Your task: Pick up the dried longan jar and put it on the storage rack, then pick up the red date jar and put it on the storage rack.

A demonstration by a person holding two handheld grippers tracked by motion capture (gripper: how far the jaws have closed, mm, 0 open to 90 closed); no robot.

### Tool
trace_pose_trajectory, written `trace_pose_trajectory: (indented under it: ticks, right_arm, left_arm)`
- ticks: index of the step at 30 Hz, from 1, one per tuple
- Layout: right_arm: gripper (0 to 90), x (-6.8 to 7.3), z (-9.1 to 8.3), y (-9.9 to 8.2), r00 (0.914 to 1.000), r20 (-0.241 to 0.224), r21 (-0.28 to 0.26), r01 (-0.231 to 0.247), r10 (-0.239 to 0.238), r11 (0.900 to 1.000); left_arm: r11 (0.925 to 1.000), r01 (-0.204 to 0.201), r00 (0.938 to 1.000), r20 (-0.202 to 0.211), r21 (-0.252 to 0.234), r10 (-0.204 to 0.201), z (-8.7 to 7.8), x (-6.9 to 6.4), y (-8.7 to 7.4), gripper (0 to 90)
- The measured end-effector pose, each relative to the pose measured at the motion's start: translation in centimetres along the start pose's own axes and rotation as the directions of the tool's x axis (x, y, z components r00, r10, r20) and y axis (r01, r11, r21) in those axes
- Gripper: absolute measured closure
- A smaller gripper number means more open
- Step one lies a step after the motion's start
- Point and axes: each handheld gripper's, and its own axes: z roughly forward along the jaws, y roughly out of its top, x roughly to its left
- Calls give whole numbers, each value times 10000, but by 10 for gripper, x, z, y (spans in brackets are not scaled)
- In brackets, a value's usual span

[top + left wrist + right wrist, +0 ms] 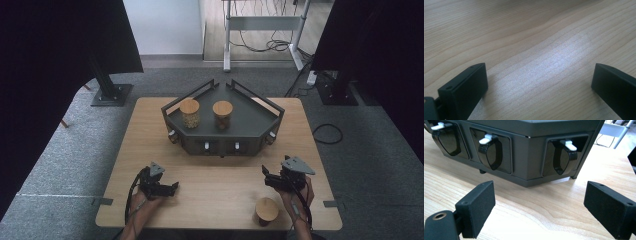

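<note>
You are at a pale wooden table [220, 190] on grey carpet, with dark curtains on both sides and a desk frame with trailing cables behind. At the far middle of the table stands a dark grey, angular metal rack [250, 127] with a railed top tray; two glass jars with round wooden lids stand side by side on it, the left jar [189, 113] holding something pale, the right jar [222, 115] something darker.

The third jar, a small dark one with a round wooden lid [266, 210], stands upright near your edge of the table. It is just beside your right hand, on its left and nearer to you than the black right gripper [265, 178]. That gripper points leftward across the table, so the jar lies behind and beside its jaws, not in front of them. To take it, I judge you would have to draw the hand back and turn the jaws toward it. The jar's long axis is vertical.

Your black left gripper [173, 188] lies low over bare wood, well apart from the jar, so the right hand is far nearer.

In the gripper views, both pairs of jaws stand wide with nothing between them.

The right gripper view faces the rack's front, with dark scoop-shaped holders with white tabs [491, 151]. No label or writing is legible anywhere.
</note>
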Motion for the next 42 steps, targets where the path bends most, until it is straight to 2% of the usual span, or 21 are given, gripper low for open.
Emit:
trace_pose_trajectory:
  ticks: [18, 30, 42]
  right_arm:
    - [96, -6, 9, -21, 9993, 107, 231, -357, 354, 9991]
    - [97, -6, 16, -30, 9993, 202, 617, -334, 322, 9975]
    - [97, -6, 17, -36, 9992, 152, 691, -390, 381, 9968]
  left_arm:
    - [10000, 26, 10000, -22, 1, -26, 0, -1, 0, 2]
    - [10000, 67, 10000, -60, 1, -67, 0, -2, 0, 2]
    - [10000, 91, 9999, -74, -7, -91, -1, -3, -1, 2]
